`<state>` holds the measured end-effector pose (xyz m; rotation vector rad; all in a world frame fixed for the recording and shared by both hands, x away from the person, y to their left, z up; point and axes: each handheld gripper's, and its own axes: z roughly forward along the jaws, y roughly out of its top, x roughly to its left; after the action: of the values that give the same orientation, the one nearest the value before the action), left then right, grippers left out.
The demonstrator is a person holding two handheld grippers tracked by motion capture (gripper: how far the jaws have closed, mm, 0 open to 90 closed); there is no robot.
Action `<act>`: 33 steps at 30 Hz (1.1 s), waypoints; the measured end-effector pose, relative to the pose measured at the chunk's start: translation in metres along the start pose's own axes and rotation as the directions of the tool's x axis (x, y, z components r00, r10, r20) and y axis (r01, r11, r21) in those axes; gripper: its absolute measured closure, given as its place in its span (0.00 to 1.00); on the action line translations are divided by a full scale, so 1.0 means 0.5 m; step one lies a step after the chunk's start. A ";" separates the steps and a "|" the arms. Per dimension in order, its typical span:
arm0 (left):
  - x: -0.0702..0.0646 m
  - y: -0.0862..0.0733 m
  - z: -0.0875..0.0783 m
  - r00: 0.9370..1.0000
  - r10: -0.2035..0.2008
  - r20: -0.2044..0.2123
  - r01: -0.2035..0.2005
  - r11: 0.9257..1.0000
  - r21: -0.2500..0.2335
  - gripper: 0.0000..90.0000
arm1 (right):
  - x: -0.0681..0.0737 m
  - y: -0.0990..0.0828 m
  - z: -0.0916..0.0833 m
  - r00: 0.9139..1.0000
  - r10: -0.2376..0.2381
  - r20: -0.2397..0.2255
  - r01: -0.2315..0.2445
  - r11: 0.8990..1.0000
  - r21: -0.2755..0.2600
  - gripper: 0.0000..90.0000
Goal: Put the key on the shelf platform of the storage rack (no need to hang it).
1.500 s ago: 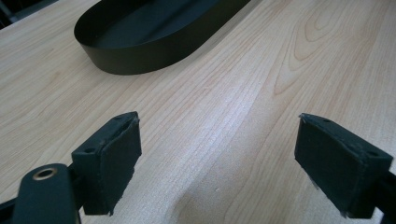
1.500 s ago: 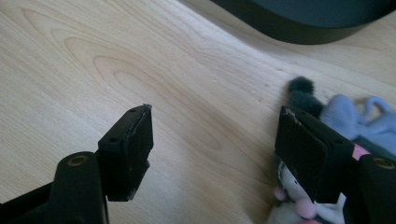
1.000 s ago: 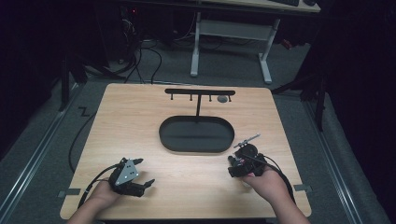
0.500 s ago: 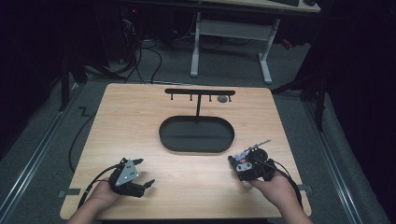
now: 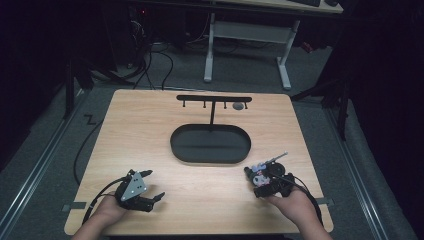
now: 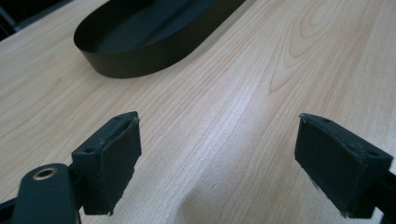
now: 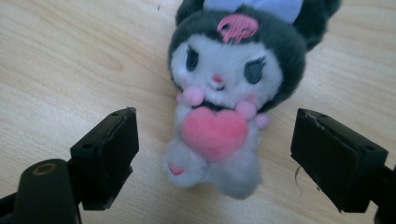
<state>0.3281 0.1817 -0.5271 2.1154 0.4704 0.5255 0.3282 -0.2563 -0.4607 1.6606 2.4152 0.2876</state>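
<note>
A small plush toy with a dark hood, white face and pink heart lies on the wooden table. It sits between the wide-apart jaws of my right gripper, and neither pad touches it. In the high view the toy is at the near right, just ahead of the right gripper. My left gripper rests at the near left, open over bare wood.
A black oval tray sits mid-table, and its wall shows ahead of the left jaws. Behind it stands a black T-shaped rack with hooks, with a small grey object hanging from one of them.
The right gripper has shifted slightly right and toward the near edge. The left gripper has not moved.
</note>
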 end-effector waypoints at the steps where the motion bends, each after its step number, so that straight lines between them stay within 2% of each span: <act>1: 0.001 0.000 0.000 1.000 -0.003 -0.003 0.003 1.000 0.002 0.17 | 0.003 -0.003 0.004 1.000 0.007 -0.002 -0.007 1.000 0.001 0.17; 6: -0.001 0.001 0.002 1.000 0.007 0.002 -0.007 1.000 0.012 0.17 | 0.010 -0.012 0.018 1.000 0.010 -0.002 -0.010 1.000 0.005 0.17; 10: 0.002 0.001 0.003 1.000 -0.005 0.001 0.005 1.000 0.014 0.17 | 0.013 -0.022 0.033 1.000 0.006 -0.020 -0.006 1.000 0.005 0.18; 12: 0.001 0.002 0.005 1.000 -0.002 0.001 0.002 1.000 0.020 0.17 | 0.010 -0.024 0.037 1.000 -0.004 -0.015 0.004 1.000 0.001 0.22; 17: -0.001 0.004 0.009 1.000 0.005 0.004 -0.005 0.999 0.032 0.17 | 0.004 -0.028 0.035 1.000 0.013 -0.013 -0.014 1.000 -0.006 0.27; 23: 0.000 0.004 0.010 1.000 0.002 0.007 -0.002 0.999 0.034 0.17 | 0.017 -0.039 0.042 0.999 -0.023 -0.033 0.024 1.000 0.005 0.22; 26: 0.000 0.005 0.010 1.000 0.006 0.007 -0.006 0.999 0.035 0.17 | 0.019 -0.041 0.041 0.999 -0.033 -0.028 0.033 0.999 0.002 0.25; 31: 0.000 0.005 0.010 1.000 0.007 0.006 -0.007 0.999 0.036 0.17 | 0.012 -0.040 0.034 1.000 -0.022 0.001 0.022 1.000 -0.004 0.39; 33: 0.000 0.005 0.010 1.000 0.007 0.006 -0.007 0.999 0.036 0.17 | 0.007 -0.040 0.032 1.000 -0.013 -0.006 0.013 1.000 -0.010 0.43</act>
<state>0.3308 0.1770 -0.5278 2.1534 0.4729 0.5184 0.3135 -0.2591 -0.4818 1.6421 2.4240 0.3021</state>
